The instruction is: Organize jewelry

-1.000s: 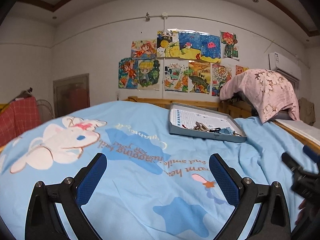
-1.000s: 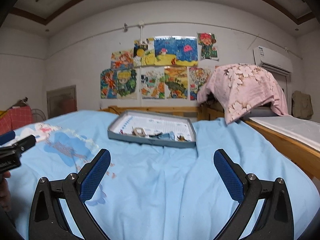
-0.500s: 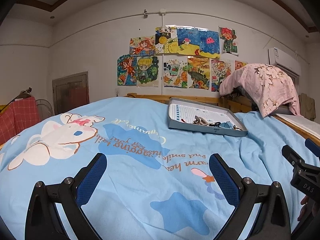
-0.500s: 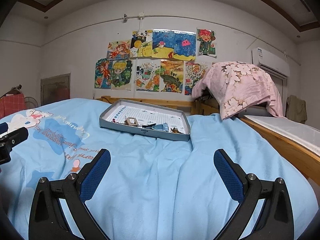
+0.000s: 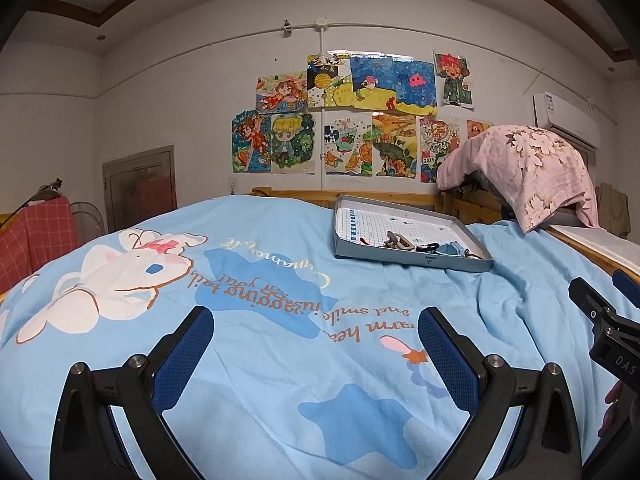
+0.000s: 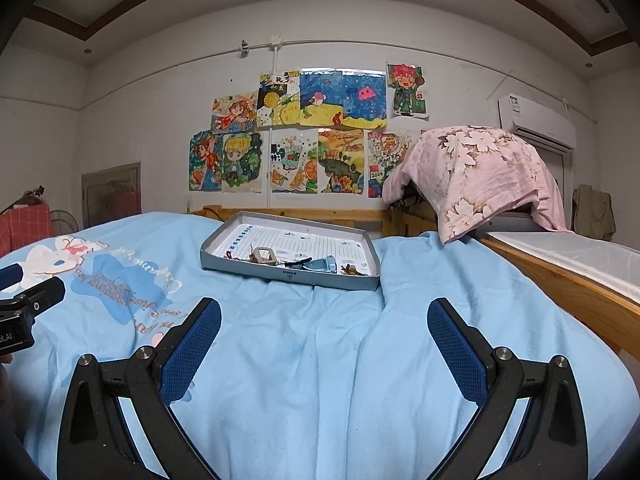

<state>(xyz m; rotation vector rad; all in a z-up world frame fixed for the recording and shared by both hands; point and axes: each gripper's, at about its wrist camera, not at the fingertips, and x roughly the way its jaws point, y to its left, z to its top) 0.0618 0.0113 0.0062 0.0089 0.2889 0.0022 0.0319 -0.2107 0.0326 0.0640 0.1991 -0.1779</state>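
A shallow grey tray (image 5: pixel 408 259) (image 6: pixel 288 274) lies on the blue bedspread, far ahead of both grippers. Small jewelry pieces rest along its near side: a beige clip (image 6: pixel 264 257) (image 5: pixel 398 240), a black piece (image 6: pixel 298 262), a blue piece (image 6: pixel 322 265) (image 5: pixel 450 249) and a small gold piece (image 6: pixel 350 269). My left gripper (image 5: pixel 316 346) hovers open over the bedspread, nothing between its blue pads. My right gripper (image 6: pixel 324 338) is likewise open and empty, with the tray straight ahead of it.
The light blue bedspread (image 5: pixel 248 288) with a rabbit print covers the bed. A wooden bed rail (image 6: pixel 560 284) runs along the right, with a pink floral cloth (image 6: pixel 476 176) draped behind it. The other gripper's body shows at each view's edge.
Both views have shifted slightly; the tray sits a little further to the right in each view than half a second ago. Both grippers stay open and empty.
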